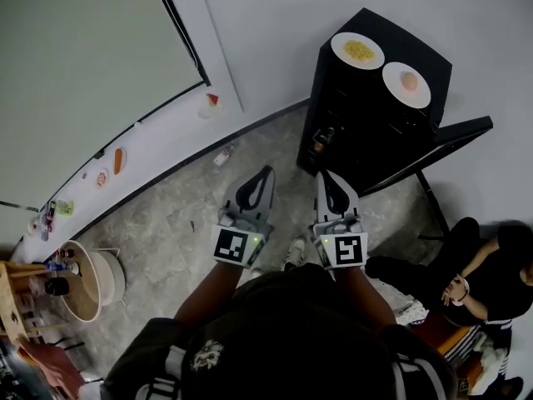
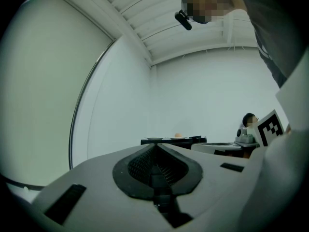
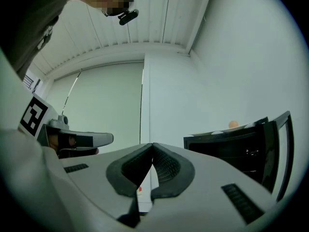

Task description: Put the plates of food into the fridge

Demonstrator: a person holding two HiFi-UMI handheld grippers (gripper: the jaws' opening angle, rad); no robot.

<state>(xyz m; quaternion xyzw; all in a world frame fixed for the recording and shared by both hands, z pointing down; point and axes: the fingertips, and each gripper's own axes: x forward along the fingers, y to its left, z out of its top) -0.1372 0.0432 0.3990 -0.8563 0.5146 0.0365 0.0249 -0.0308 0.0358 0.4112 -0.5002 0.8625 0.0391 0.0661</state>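
On top of the black fridge (image 1: 366,127), in the upper right of the head view, sit the plate with yellow food (image 1: 358,50) and, just beside it, the plate with a round orange item (image 1: 406,83). The fridge door (image 1: 445,140) looks swung open to the right. Neither plate is inside, so I judge that the whole job is left to do. Both plates lie well ahead of the jaws. The left gripper (image 1: 265,172) and right gripper (image 1: 326,176), at lower centre, point toward the fridge, each clenched on nothing

Yellow-food plate (image 1: 341,45), orange-lump plate (image 1: 395,75) atop black fridge (image 1: 366,127).
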